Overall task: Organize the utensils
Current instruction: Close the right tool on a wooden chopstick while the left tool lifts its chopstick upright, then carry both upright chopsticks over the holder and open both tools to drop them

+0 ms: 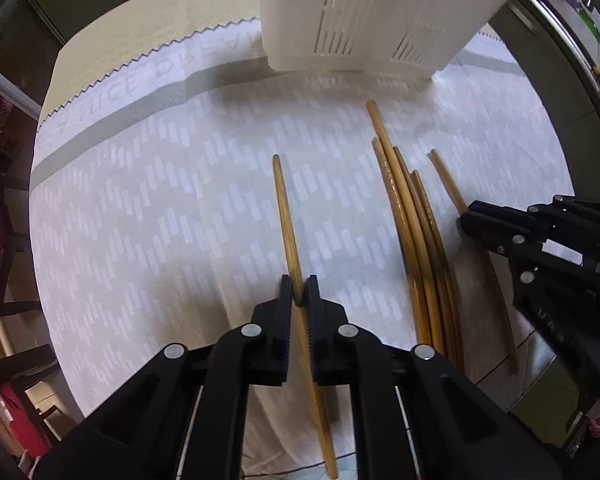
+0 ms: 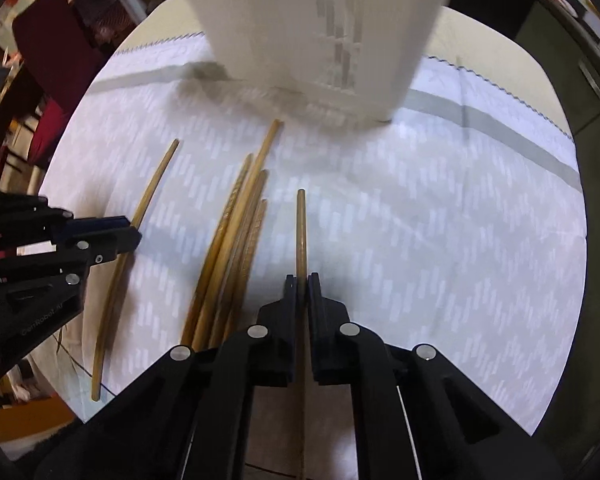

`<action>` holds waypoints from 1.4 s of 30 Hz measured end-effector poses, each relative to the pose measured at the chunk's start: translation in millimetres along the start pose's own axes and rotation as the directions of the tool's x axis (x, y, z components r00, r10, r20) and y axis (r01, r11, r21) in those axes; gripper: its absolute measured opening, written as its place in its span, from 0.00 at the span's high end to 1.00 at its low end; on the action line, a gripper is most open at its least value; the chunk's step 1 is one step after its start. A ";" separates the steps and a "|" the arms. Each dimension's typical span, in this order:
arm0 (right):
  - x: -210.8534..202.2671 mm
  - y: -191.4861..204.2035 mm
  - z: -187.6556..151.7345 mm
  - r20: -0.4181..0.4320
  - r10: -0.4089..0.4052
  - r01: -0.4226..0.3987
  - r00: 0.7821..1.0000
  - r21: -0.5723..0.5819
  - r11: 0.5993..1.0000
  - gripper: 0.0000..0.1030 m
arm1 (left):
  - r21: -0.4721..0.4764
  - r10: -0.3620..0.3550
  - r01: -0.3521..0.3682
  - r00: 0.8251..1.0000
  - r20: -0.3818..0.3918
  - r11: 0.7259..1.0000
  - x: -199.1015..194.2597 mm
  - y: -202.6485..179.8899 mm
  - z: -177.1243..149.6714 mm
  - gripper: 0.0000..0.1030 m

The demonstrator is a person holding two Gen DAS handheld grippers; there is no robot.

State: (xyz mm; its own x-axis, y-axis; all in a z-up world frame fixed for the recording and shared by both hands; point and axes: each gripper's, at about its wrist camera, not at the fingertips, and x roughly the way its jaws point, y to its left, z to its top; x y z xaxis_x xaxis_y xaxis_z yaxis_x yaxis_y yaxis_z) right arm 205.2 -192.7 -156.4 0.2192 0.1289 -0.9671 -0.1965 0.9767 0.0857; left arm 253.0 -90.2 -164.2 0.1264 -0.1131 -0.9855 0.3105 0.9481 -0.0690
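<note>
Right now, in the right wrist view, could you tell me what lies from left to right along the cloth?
Left gripper → its chopstick → loose chopstick bundle → chopstick in the right gripper → bare patterned cloth.

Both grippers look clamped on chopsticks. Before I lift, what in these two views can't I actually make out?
- Inside of the white utensil holder: its top is cut off by the upper edge in both views.
- Near end of the chopstick in the right gripper: hidden by the gripper body, right wrist view.
- Lower ends of the loose chopstick bundle: hidden behind the left gripper, left wrist view.
- Cloth lettering: blurred, partly hidden by the holder.
</note>
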 end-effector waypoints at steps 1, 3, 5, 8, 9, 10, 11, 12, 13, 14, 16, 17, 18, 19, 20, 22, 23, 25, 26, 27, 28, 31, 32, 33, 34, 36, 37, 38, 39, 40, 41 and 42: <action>-3.1 -1.9 -2.0 0.013 0.006 -0.006 1.000 0.000 1.000 0.94 | 0.002 -0.005 0.005 1.000 0.016 1.000 -3.5 1.2 -1.8 0.94; -14.1 -10.2 -8.3 0.042 0.028 -0.028 0.999 0.002 1.000 0.94 | 0.006 -0.026 0.026 0.999 0.043 1.000 -13.5 3.8 -5.8 0.94; -32.3 -10.9 -14.7 0.105 0.033 -0.033 0.994 -0.005 0.999 0.94 | 0.016 -0.029 0.028 0.997 0.075 0.999 -26.4 7.5 -10.0 0.94; -63.6 -17.0 -28.4 0.191 0.054 -0.054 0.980 -0.004 0.999 0.94 | 0.028 -0.042 0.039 0.991 0.125 0.999 -51.7 9.9 -22.9 0.94; -76.5 -18.0 -35.1 0.232 0.057 -0.057 0.971 -0.006 0.998 0.94 | 0.035 -0.047 0.042 0.988 0.147 0.998 -61.0 10.8 -27.1 0.94; -85.3 -18.9 -40.4 0.256 0.062 -0.062 0.965 -0.007 0.998 0.94 | 0.046 -0.046 0.038 0.984 0.171 0.998 -70.2 11.0 -31.5 0.94; -94.6 -18.1 -46.4 0.284 0.069 -0.069 0.956 -0.010 0.998 0.94 | 0.051 -0.040 0.031 0.981 0.190 0.998 -77.6 9.9 -34.8 0.94; -103.9 -17.4 -51.6 0.312 0.076 -0.076 0.947 -0.013 0.997 0.94 | 0.058 -0.042 0.030 0.975 0.219 0.998 -88.3 12.3 -38.3 0.94; -111.5 -18.0 -55.3 0.335 0.082 -0.082 0.938 -0.013 0.997 0.94 | 0.062 -0.049 0.035 0.969 0.243 0.997 -98.1 13.3 -43.4 0.94; -120.8 -18.6 -60.9 0.363 0.088 -0.089 0.927 -0.015 0.996 0.94 | 0.062 -0.052 0.038 0.965 0.258 0.997 -104.7 11.4 -44.6 0.94; -136.4 -20.8 -75.3 0.406 0.092 -0.094 0.909 -0.014 0.995 0.94 | 0.068 -0.058 0.039 0.950 0.306 0.997 -123.8 9.0 -54.7 0.94; -144.2 -21.1 -79.8 0.429 0.092 -0.095 0.899 -0.013 0.995 0.94 | 0.075 -0.059 0.037 0.943 0.326 0.997 -135.6 8.1 -62.8 0.94; -151.3 -21.0 -83.5 0.449 0.091 -0.096 0.889 -0.012 0.995 0.94 | 0.080 -0.058 0.032 0.938 0.342 0.996 -139.4 4.2 -62.3 0.94; -156.2 -18.9 -87.0 0.464 0.092 -0.097 0.881 -0.013 0.995 0.94 | 0.085 -0.060 0.031 0.932 0.357 0.996 -145.5 3.8 -65.5 0.94; -161.3 -19.1 -89.2 0.476 0.093 -0.098 0.874 -0.014 0.995 0.94 | 0.092 -0.064 0.031 0.925 0.374 0.995 -153.9 2.9 -70.4 0.94; -171.5 -17.9 -94.6 0.501 0.087 -0.091 0.861 -0.016 0.996 0.94 | 0.105 -0.064 0.024 0.915 0.398 0.994 -163.4 -2.7 -74.8 0.94; -175.3 -17.7 -96.0 0.510 0.084 -0.088 0.856 -0.017 0.996 0.94 | 0.113 -0.066 0.021 0.909 0.413 0.993 -170.6 -5.4 -78.2 0.94; -181.8 -17.2 -98.2 0.524 0.087 -0.091 0.847 -0.019 0.996 0.94 | 0.119 -0.073 0.024 0.901 0.428 0.993 -178.1 -7.6 -81.3 0.94; -185.9 -16.6 -99.1 0.532 0.090 -0.093 0.842 -0.022 0.995 0.94 | 0.124 -0.076 0.023 0.895 0.440 0.992 -184.1 -9.7 -82.7 0.94; -190.2 -15.3 -99.3 0.540 0.090 -0.090 0.837 -0.026 0.996 0.94 | 0.128 -0.077 0.021 0.891 0.448 0.992 -186.7 -11.4 -82.3 0.94; -193.5 -15.2 -99.2 0.547 0.091 -0.091 0.833 -0.027 0.995 0.94 | 0.132 -0.079 0.021 0.886 0.456 0.991 -191.0 -13.9 -82.0 0.94; -208.5 -14.9 -95.6 0.576 0.088 -0.086 0.813 -0.031 0.996 0.94 | 0.147 -0.086 0.017 0.873 0.480 0.989 -200.2 -20.3 -79.5 0.94; -213.2 -14.9 -94.2 0.584 0.087 -0.084 0.807 -0.033 0.996 0.94 | 0.153 -0.087 0.013 0.867 0.491 0.988 -205.7 -22.8 -77.4 0.94; -219.8 -14.4 -92.6 0.594 0.087 -0.082 0.800 -0.035 0.996 0.94 | 0.158 -0.091 0.013 0.863 0.497 0.987 -209.8 -24.3 -76.2 0.94; -224.6 -14.8 -91.1 0.599 0.089 -0.082 0.795 -0.039 0.996 0.94 | 0.162 -0.096 0.015 0.858 0.504 0.987 -214.8 -25.3 -74.1 0.94; -236.3 -14.9 -85.4 0.607 0.095 -0.084 0.789 -0.046 0.995 0.94 | 0.167 -0.104 0.018 0.849 0.518 0.986 -225.1 -27.4 -67.7 0.94; -244.1 -15.3 -80.9 0.612 0.100 -0.089 0.784 -0.049 0.995 0.94 | 0.169 -0.108 0.021 0.846 0.523 0.985 -229.8 -27.9 -64.5 0.94; -249.6 -15.0 -77.6 0.617 0.102 -0.088 0.781 -0.053 0.995 0.94 | 0.170 -0.112 0.025 0.842 0.527 0.985 -234.8 -28.4 -61.5 0.94; -254.8 -14.6 -74.3 0.620 0.101 -0.084 0.778 -0.056 0.995 0.94 | 0.172 -0.117 0.029 0.839 0.531 0.985 -240.9 -29.0 -57.8 0.94; -262.2 -14.3 -69.6 0.626 0.102 -0.082 0.773 -0.060 0.995 0.94 | 0.173 -0.120 0.031 0.836 0.535 0.984 -246.1 -29.7 -54.1 0.94; -269.8 -14.1 -65.4 0.632 0.106 -0.084 0.768 -0.064 0.994 0.94 | 0.170 -0.124 0.036 0.832 0.541 0.985 -253.2 -29.6 -50.0 0.94; -278.9 -13.6 -60.2 0.639 0.110 -0.085 0.761 -0.069 0.994 0.94 | 0.171 -0.129 0.041 0.830 0.543 0.984 -257.1 -29.9 -47.3 0.94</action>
State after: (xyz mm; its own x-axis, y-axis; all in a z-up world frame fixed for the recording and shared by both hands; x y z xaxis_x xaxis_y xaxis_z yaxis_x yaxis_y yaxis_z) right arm 89.2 -252.3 97.8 0.7561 0.3148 -0.5738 -0.2799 0.9480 0.1514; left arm 166.7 -75.4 83.9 0.5766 -0.3774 -0.7247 0.4716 0.8780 -0.0821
